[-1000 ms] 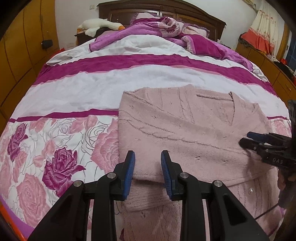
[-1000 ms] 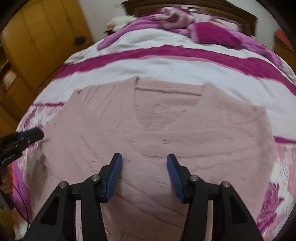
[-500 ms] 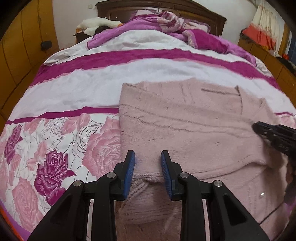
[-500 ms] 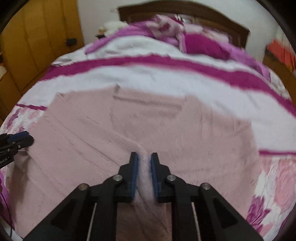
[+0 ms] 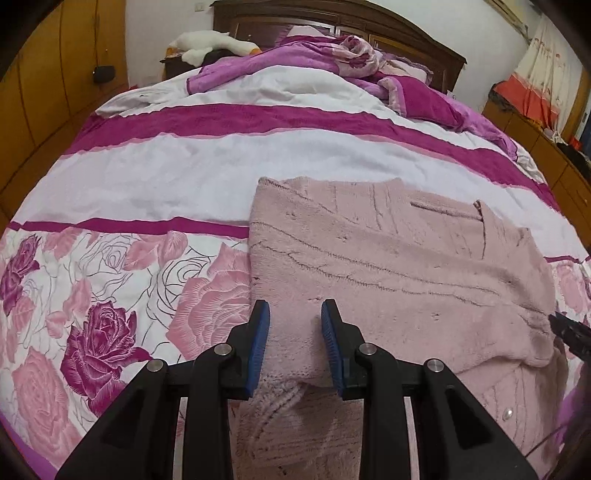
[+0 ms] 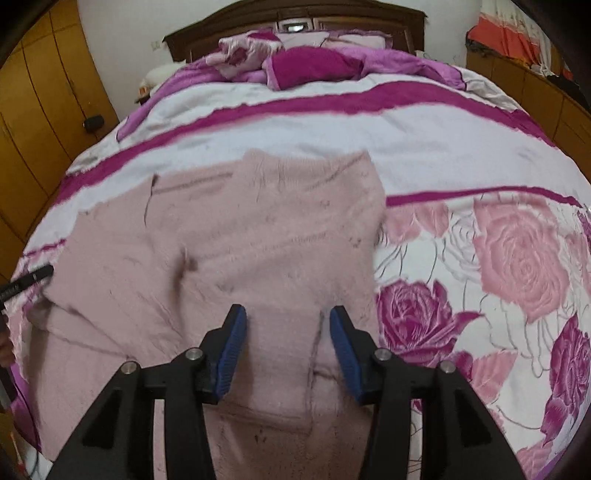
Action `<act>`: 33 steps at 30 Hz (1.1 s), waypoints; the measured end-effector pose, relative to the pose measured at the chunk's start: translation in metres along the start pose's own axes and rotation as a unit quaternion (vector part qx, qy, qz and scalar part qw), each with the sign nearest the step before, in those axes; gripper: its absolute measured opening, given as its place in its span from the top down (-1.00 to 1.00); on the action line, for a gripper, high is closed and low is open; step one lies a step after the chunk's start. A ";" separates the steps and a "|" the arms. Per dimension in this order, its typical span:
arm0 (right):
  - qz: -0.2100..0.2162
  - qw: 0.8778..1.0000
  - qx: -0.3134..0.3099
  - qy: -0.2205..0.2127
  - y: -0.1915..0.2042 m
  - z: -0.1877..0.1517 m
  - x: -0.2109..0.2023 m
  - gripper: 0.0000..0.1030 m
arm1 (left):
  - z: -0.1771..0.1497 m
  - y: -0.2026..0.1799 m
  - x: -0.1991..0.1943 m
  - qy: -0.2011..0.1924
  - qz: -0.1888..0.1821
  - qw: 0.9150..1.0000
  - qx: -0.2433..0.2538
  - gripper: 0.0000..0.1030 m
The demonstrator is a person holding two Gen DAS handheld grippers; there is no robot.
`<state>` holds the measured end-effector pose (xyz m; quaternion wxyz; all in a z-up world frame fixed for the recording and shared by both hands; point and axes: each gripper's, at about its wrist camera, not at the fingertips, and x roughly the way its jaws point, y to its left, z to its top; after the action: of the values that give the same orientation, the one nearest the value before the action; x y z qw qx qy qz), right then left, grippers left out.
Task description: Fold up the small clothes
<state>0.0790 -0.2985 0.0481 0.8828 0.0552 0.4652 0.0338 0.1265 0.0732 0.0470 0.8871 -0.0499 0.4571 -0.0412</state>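
While both jaws stand parted and empty, the pink sweater point(image 5: 388, 266) is spread crosswise beneath them — left gripper point(image 5: 294, 341) at one folded side, right gripper point(image 6: 284, 345) (similarly low) at the other.

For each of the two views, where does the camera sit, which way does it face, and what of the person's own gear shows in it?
Left wrist: on the left gripper, open, facing the headboard over the pink sweater; the right gripper's tip shows at right.
Right wrist: on the right gripper, open, facing the same way; the left gripper's tip shows at left.
Shared: sweater, rose bedspread, headboard.
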 end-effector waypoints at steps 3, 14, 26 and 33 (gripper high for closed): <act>0.005 1.000 -0.013 0.001 0.004 -0.006 0.002 0.32 | -0.002 -0.004 0.005 0.001 0.013 1.000 0.009 0.87; -0.062 0.994 -0.045 -0.075 -0.001 0.027 -0.036 0.86 | -0.007 -0.005 0.018 -0.003 0.040 0.999 0.018 0.87; -0.102 0.994 -0.024 -0.041 -0.013 0.018 0.019 0.69 | -0.012 -0.008 0.022 -0.014 0.054 0.998 0.037 0.80; -0.113 0.992 -0.015 -0.057 -0.004 0.014 0.005 0.10 | -0.012 -0.004 0.004 -0.016 0.042 0.999 0.029 0.80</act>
<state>0.0930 -0.3029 0.0514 0.9068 -0.0092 0.4169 -0.0620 0.1195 0.0685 0.0372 0.8962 -0.0056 0.4432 -0.0166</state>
